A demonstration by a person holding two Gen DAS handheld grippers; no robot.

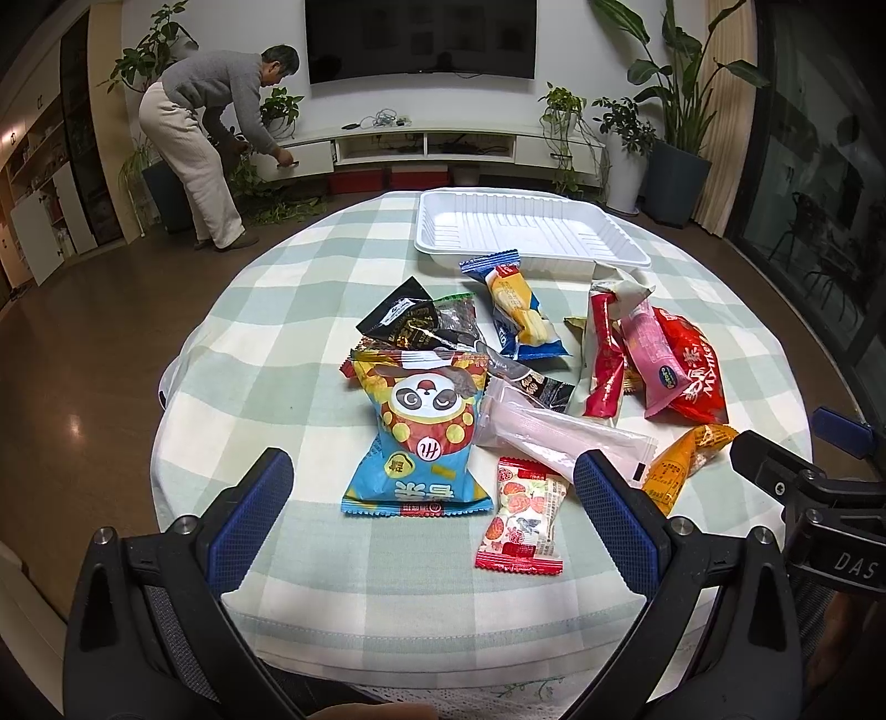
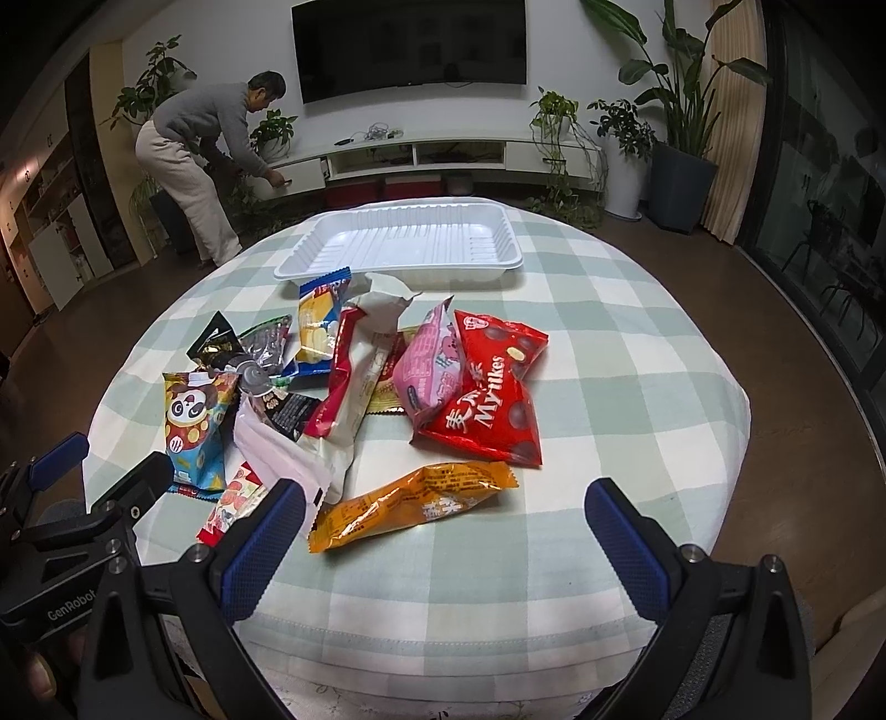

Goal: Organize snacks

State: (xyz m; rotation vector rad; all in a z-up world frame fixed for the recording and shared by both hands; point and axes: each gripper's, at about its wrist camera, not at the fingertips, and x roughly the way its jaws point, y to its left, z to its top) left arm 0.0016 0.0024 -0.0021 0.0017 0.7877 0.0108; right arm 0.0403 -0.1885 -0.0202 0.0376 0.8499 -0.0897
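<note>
Both grippers wide open, holding nothing, low over the near edge of the table.

Left gripper (image 1: 432, 520): blue pads spread apart, one at 7 o'clock and one at 5 o'clock in the left wrist view. Between the pads, a small red and white candy pack (image 1: 523, 512), flat on the checked tablecloth (image 1: 288, 354). Just above it, at the middle, a blue panda bag (image 1: 421, 437). Beside the panda bag, toward 3 o'clock, a long pale pink pack (image 1: 559, 437), its end touching the right pad.

Right gripper (image 2: 446, 545): pads also spread, nothing between them but cloth. Just above the gap, a long orange pack (image 2: 412, 504), lying tilted, near the left pad. Higher up, toward 12 o'clock, a big red Mylikes bag (image 2: 490, 399) with a pink bag (image 2: 434, 363) leaning on it. Left of those, a red and white long pack (image 2: 346, 382), then a blue and yellow cookie pack (image 2: 318, 327), and black shiny packs (image 2: 260, 354) toward 10 o'clock. All in one loose heap, many touching or lying over each other.

Behind the heap, at 12 o'clock, a white plastic tray (image 2: 338, 243), nothing in it, close to the far snacks.

Far back, at 11 o'clock, a person (image 2: 196, 160) bent over at a low white cabinet (image 2: 443, 155). Dark TV (image 2: 410, 47) on the wall, green plants (image 2: 664, 105) at 1 o'clock.
</note>
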